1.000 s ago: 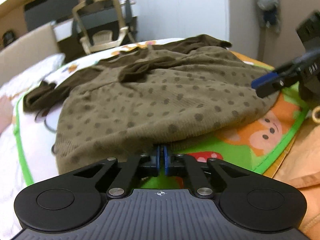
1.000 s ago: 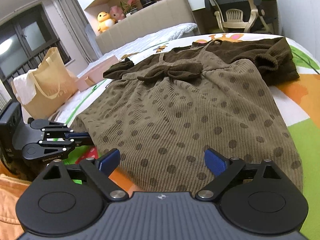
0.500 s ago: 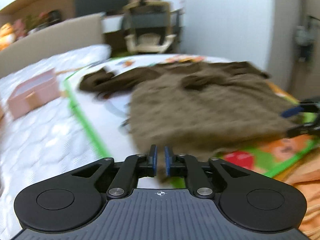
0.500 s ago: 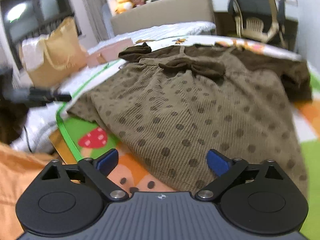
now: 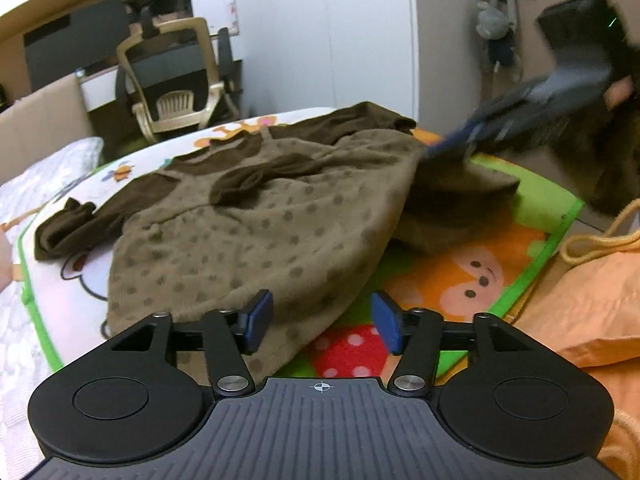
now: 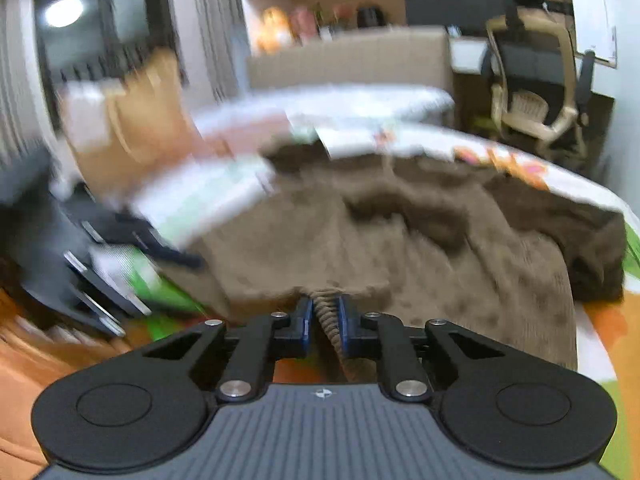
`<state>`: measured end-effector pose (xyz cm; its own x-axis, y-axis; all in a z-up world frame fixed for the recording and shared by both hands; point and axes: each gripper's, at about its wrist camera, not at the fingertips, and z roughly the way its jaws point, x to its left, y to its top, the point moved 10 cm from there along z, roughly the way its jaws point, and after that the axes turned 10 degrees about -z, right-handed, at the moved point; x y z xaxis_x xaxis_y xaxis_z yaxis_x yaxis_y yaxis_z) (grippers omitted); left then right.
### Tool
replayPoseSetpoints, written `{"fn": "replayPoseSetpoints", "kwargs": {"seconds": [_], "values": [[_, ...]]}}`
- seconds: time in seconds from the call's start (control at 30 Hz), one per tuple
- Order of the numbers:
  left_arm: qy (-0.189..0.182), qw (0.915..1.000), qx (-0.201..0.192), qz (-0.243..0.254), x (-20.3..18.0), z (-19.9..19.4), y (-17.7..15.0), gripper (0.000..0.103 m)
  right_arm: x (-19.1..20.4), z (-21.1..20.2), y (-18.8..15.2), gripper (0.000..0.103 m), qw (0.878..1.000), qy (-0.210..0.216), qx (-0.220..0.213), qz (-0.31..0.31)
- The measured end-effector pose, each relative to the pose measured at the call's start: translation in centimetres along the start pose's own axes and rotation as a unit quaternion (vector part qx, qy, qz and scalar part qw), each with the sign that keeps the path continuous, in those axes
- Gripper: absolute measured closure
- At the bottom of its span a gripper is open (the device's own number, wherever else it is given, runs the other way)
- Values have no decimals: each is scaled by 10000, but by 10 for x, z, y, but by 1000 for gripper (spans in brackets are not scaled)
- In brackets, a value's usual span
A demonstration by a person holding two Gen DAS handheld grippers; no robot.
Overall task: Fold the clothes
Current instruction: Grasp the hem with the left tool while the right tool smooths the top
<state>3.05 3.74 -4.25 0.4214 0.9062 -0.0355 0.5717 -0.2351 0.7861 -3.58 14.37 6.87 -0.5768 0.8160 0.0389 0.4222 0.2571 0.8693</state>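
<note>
while my right gripper [image 6: 323,322] closes, pinching the dress [image 5: 256,232] hem, my left gripper [image 5: 322,322] opens empty; lopsided lifting could skew the fold.

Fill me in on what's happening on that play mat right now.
A person with a gripper in each hand is folding a brown polka-dot dress spread on a colourful play mat. The right gripper is closing on the dress's hem, with a fold of fabric pinched between its pads, and that side of the skirt is lifted. The left gripper is opening above the near hem, its pads clear of the fabric. A dark brown sleeve lies out to the side.
</note>
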Motion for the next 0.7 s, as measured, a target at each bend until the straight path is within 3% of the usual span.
{"fn": "replayPoseSetpoints", "kwargs": {"seconds": [0.1, 0.2, 0.27, 0.33, 0.4, 0.47, 0.57, 0.7], "values": [[122, 9998, 145, -51, 13, 3, -7, 29, -1, -24, 18, 90, 9990, -11, -431, -81], [248, 9988, 399, -140, 28, 10, -20, 30, -13, -30, 16, 86, 9986, -256, -458, -57], [458, 9975, 500, -206, 40, 13, -29, 33, -23, -26, 7, 76, 9986, -406, -324, 42], [631, 9966, 464, -270, 50, 11, -31, 42, -28, -18, -4, 70, 9986, -504, -147, 61], [806, 9952, 423, -355, 60, 8, -32, 66, -29, -10, -15, 66, 9986, -529, 32, 46], [955, 9936, 435, -426, 69, 4, -33, 77, -27, -4, -24, 60, 9984, -531, 181, 9], [1128, 9909, 494, -540, 80, -3, -38, 79, -23, 4, -40, 54, 9982, -432, 412, 33], [1132, 9899, 451, -721, 87, -18, -40, 72, -21, 18, -75, 54, 9947, -291, 966, 200]]}}
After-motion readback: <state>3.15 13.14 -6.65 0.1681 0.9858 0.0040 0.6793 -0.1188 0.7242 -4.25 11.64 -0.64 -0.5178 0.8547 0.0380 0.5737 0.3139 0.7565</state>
